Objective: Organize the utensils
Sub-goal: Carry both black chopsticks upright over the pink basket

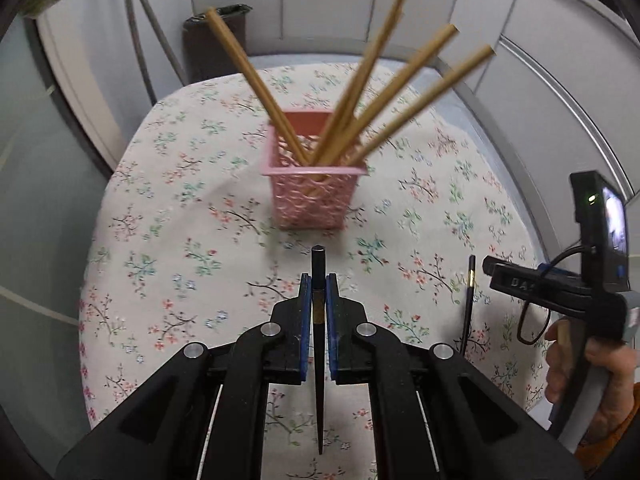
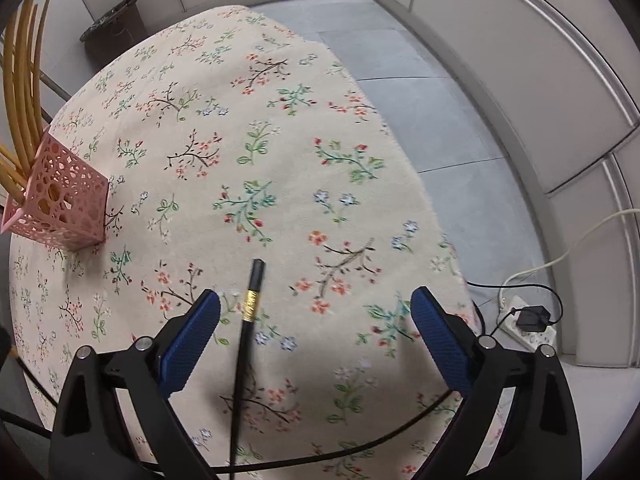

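Note:
My left gripper (image 1: 319, 284) is shut on a black chopstick (image 1: 319, 360) with a gold band, held above the cloth a short way in front of the pink lattice holder (image 1: 314, 196). Several bamboo chopsticks (image 1: 372, 92) stand splayed in that holder. A second black chopstick (image 2: 247, 344) with a gold band lies on the floral cloth; it also shows in the left wrist view (image 1: 467, 304). My right gripper (image 2: 316, 308) hangs open over it, the stick lying between the blue pads, nearer the left one, touching neither. The holder (image 2: 64, 200) sits at the far left of the right wrist view.
The round table carries a floral cloth (image 2: 280, 140), and its edge drops to grey floor on the right. A power strip with a plug (image 2: 528, 326) and cables lie on the floor. A dark bin (image 1: 216, 40) stands behind the table. A hand (image 1: 592, 376) holds the right gripper's handle.

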